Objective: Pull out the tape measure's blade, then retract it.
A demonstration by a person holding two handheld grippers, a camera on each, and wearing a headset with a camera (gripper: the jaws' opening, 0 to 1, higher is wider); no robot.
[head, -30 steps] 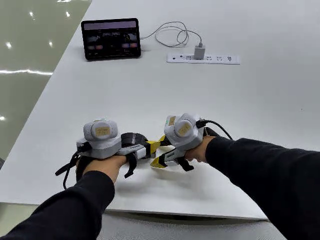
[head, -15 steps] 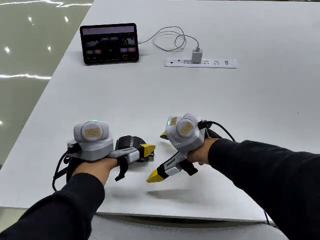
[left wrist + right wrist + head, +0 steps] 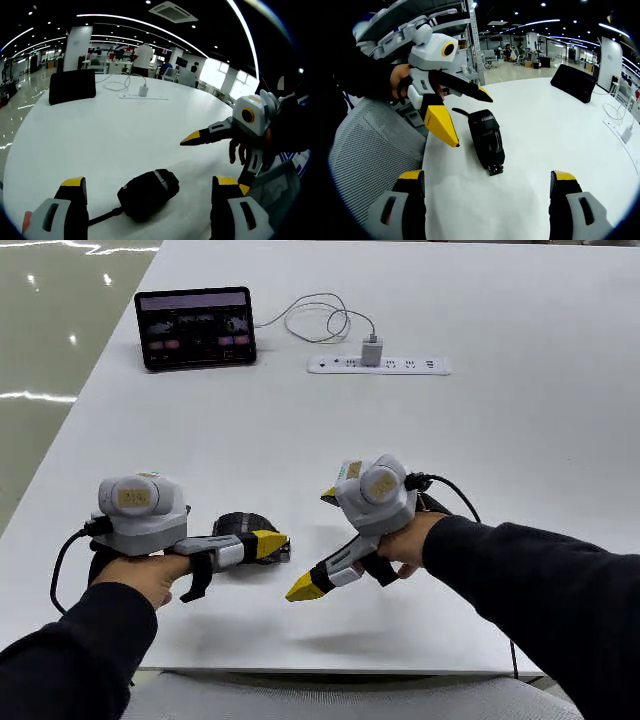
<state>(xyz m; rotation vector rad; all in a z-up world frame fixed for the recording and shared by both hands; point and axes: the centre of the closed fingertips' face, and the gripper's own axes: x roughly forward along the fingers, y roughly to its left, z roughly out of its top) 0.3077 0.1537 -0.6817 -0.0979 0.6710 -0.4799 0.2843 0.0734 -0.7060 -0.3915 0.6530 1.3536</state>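
Tape measure: lies on the white desk near its front edge, left of centre in the head view, where the left gripper's jaw partly covers it. The case is black, blocky and rounded, longer than it is wide, with a glossy panel on its upper face.

Orientation: the long axis runs roughly in line with the left gripper. In the right gripper view the end with the small tab points toward the right gripper, and the tab sits right at the case. A thin black cord trails from the opposite end, back toward the left gripper.

Left gripper: released, with its yellow-tipped jaws spread wide. The case lies between them with a gap on each side, touching neither.

Right gripper: also released, jaws wide apart and holding nothing. It is held above the desk, just beside the tab end of the case, and points toward the left gripper.

Far side of the desk: a dark tablet stands well apart from the work. Beside it lies a white power strip with a charger plugged in, and a looped cable.
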